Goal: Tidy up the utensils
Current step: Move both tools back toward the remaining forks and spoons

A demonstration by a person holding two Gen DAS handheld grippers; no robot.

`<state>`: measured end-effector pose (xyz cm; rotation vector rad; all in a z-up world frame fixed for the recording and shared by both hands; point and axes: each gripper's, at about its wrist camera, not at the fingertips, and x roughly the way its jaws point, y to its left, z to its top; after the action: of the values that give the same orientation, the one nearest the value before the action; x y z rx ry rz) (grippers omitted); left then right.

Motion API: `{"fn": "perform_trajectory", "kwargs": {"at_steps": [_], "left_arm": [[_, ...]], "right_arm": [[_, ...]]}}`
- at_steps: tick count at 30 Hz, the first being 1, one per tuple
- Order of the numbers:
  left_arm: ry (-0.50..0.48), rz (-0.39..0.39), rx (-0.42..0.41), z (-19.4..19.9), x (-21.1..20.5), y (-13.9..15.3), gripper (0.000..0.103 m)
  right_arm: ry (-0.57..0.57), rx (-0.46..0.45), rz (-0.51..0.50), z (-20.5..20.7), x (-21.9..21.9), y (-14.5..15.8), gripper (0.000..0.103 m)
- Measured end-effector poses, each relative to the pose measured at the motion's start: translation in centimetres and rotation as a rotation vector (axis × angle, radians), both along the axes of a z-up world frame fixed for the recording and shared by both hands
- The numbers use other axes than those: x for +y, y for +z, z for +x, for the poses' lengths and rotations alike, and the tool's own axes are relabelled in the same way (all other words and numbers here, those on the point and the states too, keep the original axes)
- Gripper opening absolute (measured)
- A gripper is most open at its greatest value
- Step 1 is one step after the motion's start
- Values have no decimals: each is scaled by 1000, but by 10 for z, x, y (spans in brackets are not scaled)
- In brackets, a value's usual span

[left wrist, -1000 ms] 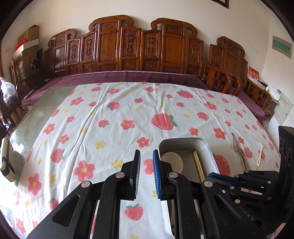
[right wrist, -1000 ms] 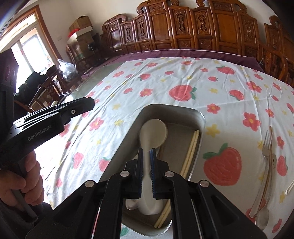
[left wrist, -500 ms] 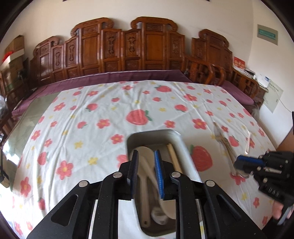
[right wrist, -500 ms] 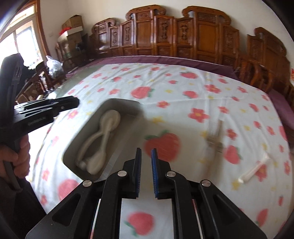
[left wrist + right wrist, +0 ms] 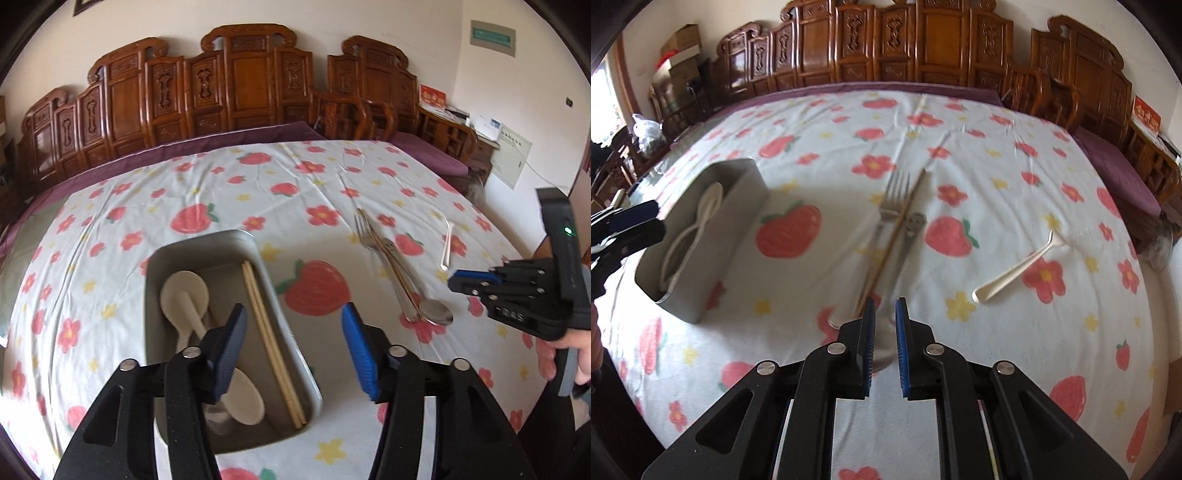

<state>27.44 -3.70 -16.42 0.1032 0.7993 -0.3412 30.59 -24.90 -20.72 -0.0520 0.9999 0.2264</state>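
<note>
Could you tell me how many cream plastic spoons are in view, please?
3. Two spoons lie in the tray: one at its far end, one nearer. A third lies on the cloth, right of the forks. More may be hidden.

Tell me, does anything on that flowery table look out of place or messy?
Yes. A metal fork, a chopstick and a metal spoon lie crossed in a loose pile on the tablecloth, and a white plastic spoon sits alone nearby. The metal tray already holds white spoons and a chopstick pair.
</note>
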Motion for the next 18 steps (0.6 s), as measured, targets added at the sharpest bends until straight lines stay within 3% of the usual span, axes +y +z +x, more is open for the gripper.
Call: {"fn": "perform_trajectory", "kwargs": {"at_steps": [8,18], "left_arm": [[-39,28,20,-6,-20,-13,52],[-45,29,24,-9,-24,-15,52]], "right_arm": [[-23,54,3,22,2,-27,17],[-10,82,-62,42,13,-39,17]]}}
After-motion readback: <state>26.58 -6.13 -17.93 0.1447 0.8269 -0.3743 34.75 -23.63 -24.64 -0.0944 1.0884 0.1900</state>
